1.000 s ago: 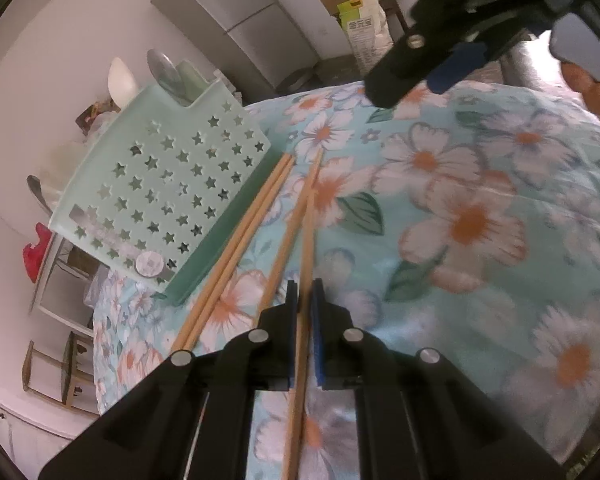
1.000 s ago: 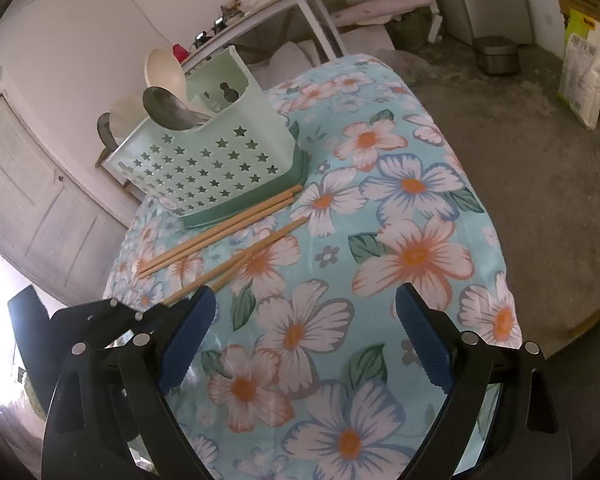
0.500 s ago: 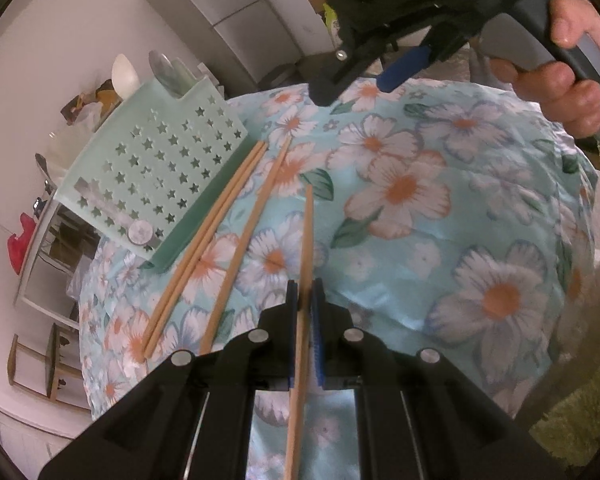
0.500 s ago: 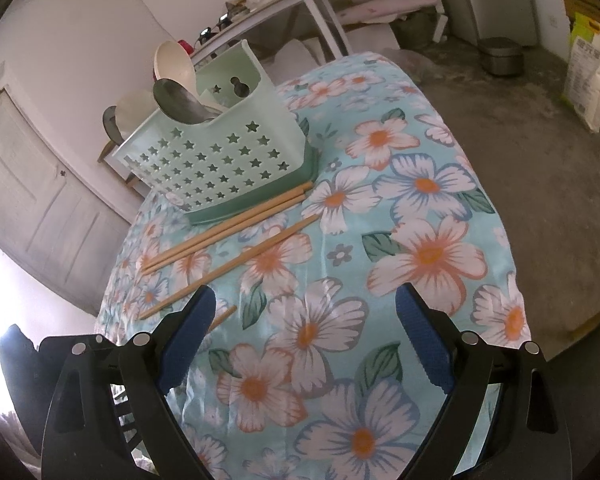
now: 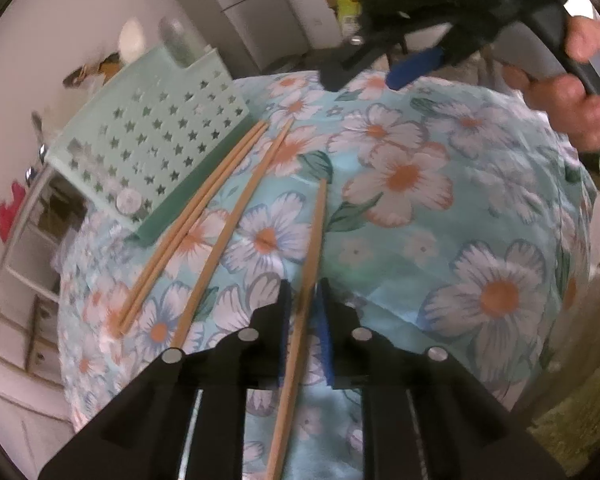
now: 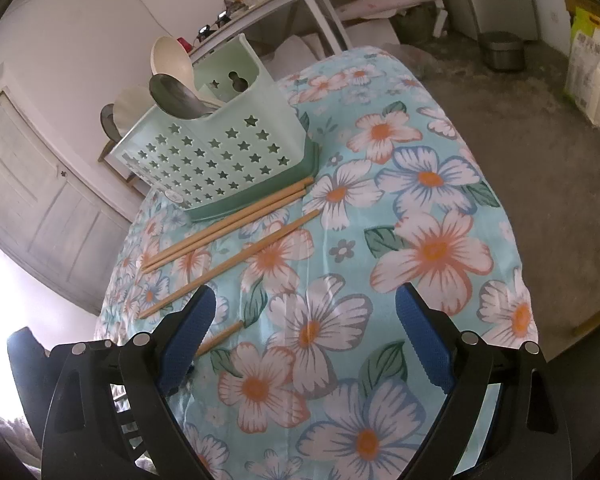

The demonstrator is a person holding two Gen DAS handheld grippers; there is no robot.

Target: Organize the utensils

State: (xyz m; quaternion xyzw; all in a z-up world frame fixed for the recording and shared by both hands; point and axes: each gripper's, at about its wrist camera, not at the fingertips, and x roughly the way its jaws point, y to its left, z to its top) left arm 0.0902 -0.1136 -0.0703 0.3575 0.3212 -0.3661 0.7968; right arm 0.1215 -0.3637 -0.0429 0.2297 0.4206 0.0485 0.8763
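Note:
My left gripper (image 5: 303, 300) is shut on a wooden chopstick (image 5: 312, 240) and holds it above the floral tablecloth; its tip shows in the right wrist view (image 6: 220, 336). Three more chopsticks lie on the cloth: a pair (image 5: 204, 216) against the holder's base and a single one (image 5: 236, 216) beside them. They also show in the right wrist view, the pair (image 6: 228, 222) and the single (image 6: 236, 258). The mint-green star-pattern utensil holder (image 6: 216, 156) holds spoons (image 6: 172, 96). My right gripper (image 6: 304, 340) is open and empty over the cloth, and shows at the top of the left wrist view (image 5: 380, 68).
The table with the floral cloth (image 6: 420, 208) drops off to a concrete floor on the right. A white side table (image 6: 300, 4) with clutter stands behind the holder. A metal bin (image 6: 504, 56) and a sack (image 6: 588, 68) sit on the floor.
My left gripper has lifted the chopstick and drawn it back, away from the others. The right gripper has moved closer to the holder and stayed open.

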